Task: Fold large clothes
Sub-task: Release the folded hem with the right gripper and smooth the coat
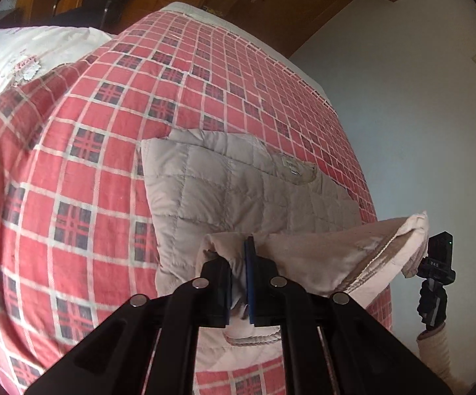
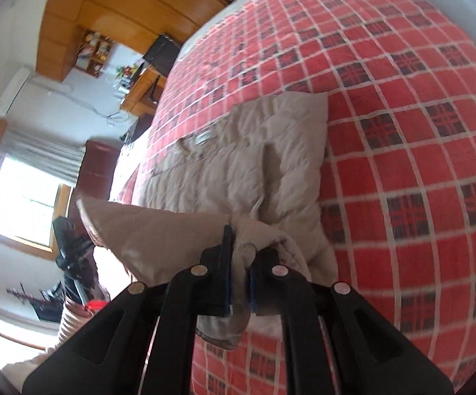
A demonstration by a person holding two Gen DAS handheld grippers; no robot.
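**Both grippers lifting the near hem for the next fold**

On the left, the left gripper (image 1: 238, 273) is pinching a bunched corner of the beige quilted jacket (image 1: 238, 184), which is lying on the red checked bedspread (image 1: 83, 171). To the right, the right gripper (image 2: 239, 273) is clamping the opposite corner, pads pressed into cloth. The hem is stretching taut between them, probably so it carries over flat.

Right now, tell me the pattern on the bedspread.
Red plaid bedspread with white grid lines and dark squares, clearest in the left wrist view.
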